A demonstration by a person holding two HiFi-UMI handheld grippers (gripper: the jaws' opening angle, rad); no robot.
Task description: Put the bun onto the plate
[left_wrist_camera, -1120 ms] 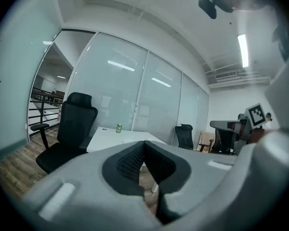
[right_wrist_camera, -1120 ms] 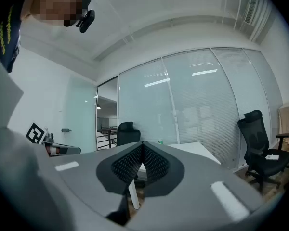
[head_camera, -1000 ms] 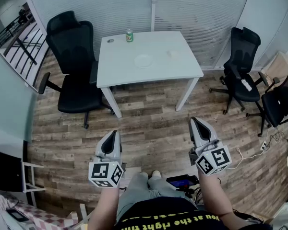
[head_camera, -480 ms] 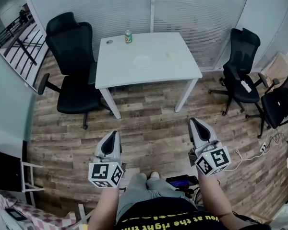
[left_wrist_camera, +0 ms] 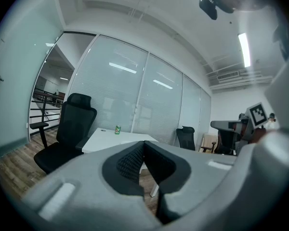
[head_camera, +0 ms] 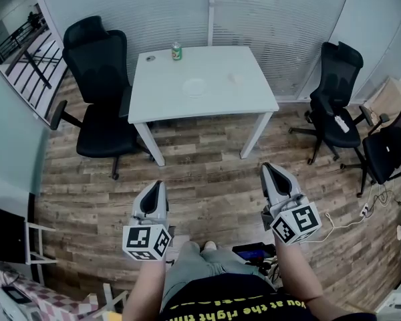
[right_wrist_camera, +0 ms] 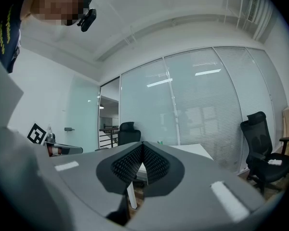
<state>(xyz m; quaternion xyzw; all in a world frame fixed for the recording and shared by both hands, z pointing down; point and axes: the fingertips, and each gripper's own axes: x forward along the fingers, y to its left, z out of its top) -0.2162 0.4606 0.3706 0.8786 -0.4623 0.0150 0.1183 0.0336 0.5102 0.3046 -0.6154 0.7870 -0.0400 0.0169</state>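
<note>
A white plate (head_camera: 196, 87) lies near the middle of the white table (head_camera: 160, 102) at the far side of the room. A small pale bun (head_camera: 232, 78) rests on the table to the plate's right. My left gripper (head_camera: 158, 187) and right gripper (head_camera: 266, 170) are held over the wooden floor, well short of the table, both pointing toward it. Both are shut with nothing between their jaws. In the left gripper view the table (left_wrist_camera: 111, 139) shows beyond the closed tips (left_wrist_camera: 144, 143); the right gripper view shows the same past its tips (right_wrist_camera: 142, 144).
A green can (head_camera: 176, 51) and a small round lid (head_camera: 150, 58) stand at the table's far edge. A black office chair (head_camera: 100, 92) sits at the table's left, two more (head_camera: 334, 92) at the right. Glass walls with blinds back the room. Cables (head_camera: 361, 209) lie on the floor at right.
The table and chairs have shifted slightly up and left in the head view as I step back a little. Both grippers keep their pose and stay shut.
</note>
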